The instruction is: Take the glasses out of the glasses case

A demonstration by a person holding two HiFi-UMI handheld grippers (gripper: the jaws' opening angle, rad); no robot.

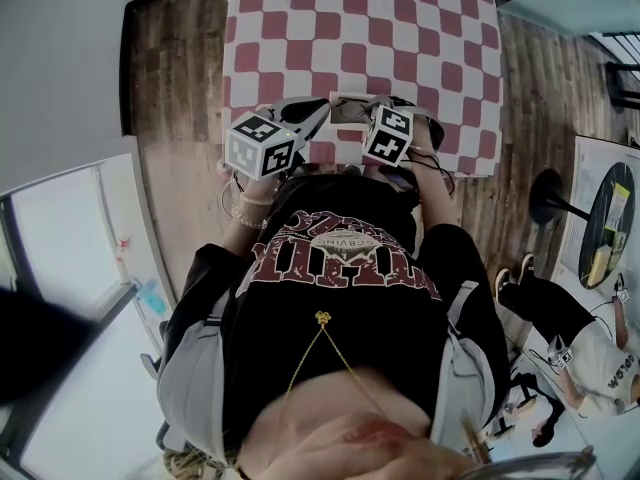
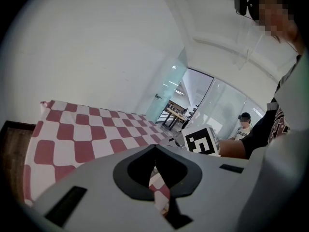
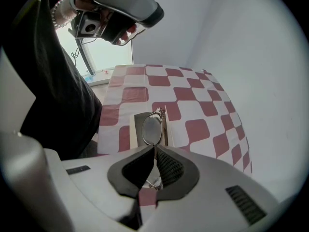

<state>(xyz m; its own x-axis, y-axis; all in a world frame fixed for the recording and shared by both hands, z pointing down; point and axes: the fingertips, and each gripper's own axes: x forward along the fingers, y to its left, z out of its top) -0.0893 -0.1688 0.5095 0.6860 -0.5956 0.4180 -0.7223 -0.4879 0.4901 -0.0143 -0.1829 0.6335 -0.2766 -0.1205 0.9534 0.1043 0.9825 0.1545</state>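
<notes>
metal-rimmed glasses [image 3: 151,128] with clear oval lenses stood on edge just above the open glasses case [image 3: 133,129], pinched between the closed right gripper [image 3: 154,148] jaws. near the case, the left gripper [image 2: 154,147] jaws were closed and empty over the red-and-white checked cloth [image 2: 72,129].

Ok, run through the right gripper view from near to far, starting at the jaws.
right gripper → glasses, clamped in its jaws → checkered cloth → white wall

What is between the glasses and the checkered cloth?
The glasses case lies under the glasses, on the cloth. The right gripper view shows it.
</notes>
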